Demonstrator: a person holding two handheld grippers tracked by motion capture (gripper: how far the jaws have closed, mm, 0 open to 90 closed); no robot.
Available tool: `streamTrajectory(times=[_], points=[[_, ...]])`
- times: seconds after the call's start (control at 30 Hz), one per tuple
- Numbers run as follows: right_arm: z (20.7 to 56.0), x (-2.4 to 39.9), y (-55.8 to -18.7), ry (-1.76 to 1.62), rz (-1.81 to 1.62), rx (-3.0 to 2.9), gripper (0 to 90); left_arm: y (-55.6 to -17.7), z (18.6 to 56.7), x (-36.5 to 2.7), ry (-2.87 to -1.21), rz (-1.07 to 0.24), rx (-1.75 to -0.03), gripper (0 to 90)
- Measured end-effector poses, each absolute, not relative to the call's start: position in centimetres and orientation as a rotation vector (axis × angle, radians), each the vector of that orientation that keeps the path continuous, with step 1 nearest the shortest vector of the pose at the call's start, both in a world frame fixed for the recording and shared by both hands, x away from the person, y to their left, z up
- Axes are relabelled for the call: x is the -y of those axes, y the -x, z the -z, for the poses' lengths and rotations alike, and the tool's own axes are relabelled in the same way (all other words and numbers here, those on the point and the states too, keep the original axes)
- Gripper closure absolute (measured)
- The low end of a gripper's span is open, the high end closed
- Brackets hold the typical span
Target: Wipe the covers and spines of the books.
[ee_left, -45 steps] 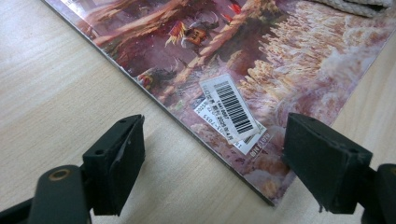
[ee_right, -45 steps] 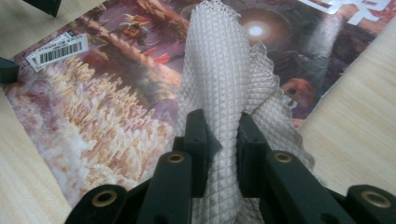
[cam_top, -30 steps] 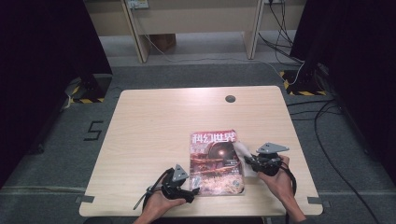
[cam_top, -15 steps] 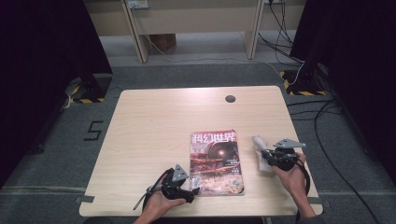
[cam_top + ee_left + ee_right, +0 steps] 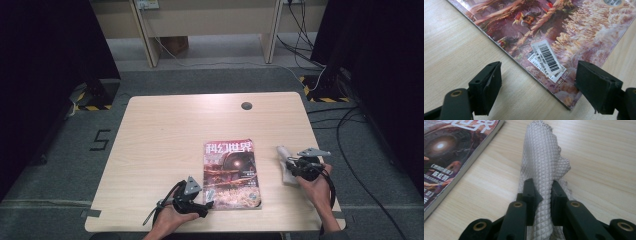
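Note:
A magazine with a dark reddish cover lies flat near the table's front edge. My left gripper rests at its near left corner, jaws open, straddling that corner and its barcode sticker without pressing. To the right of the magazine, my right gripper is shut on a bunched white mesh cloth, pinched between its black fingers. In the high view the cloth lies on the table ahead of that gripper, apart from the magazine's edge.
The light wooden table has a round dark grommet near its far edge. Cables run over the floor at the right, and desk legs stand beyond the table.
My right gripper, with the cloth, has moved to the right, away from the magazine's right edge. The left gripper and the magazine have stayed where they were.

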State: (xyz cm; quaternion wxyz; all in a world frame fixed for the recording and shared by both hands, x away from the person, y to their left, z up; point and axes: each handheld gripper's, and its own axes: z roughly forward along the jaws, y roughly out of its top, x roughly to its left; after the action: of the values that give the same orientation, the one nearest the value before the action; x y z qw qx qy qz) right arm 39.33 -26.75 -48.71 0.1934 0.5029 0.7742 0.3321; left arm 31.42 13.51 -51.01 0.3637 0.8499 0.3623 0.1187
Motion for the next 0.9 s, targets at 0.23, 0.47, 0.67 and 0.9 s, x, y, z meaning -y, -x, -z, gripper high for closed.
streamTrajectory(times=[0.23, 0.47, 0.67, 0.9], points=[[49.4, 27.2, -39.7, -1.45, -0.884, -2.187, 78.1, -31.4, 51.0, -13.5, -2.187, -0.31, -0.93, 20.7], [49.8, 27.4, -39.9, -1.475, -0.862, -2.198, 77.1, -31.3, 51.0, -13.5, -2.185, -0.31, -0.931, 20.9], [49.9, 27.8, -40.0, -1.503, -0.874, -2.175, 69.1, -31.3, 51.0, -13.5, -2.18, -0.309, -0.929, 20.9], [48.5, 27.6, -39.4, -1.47, -0.941, -2.068, 53.1, -31.3, 51.0, -13.5, -2.185, -0.317, -0.919, 21.1]])
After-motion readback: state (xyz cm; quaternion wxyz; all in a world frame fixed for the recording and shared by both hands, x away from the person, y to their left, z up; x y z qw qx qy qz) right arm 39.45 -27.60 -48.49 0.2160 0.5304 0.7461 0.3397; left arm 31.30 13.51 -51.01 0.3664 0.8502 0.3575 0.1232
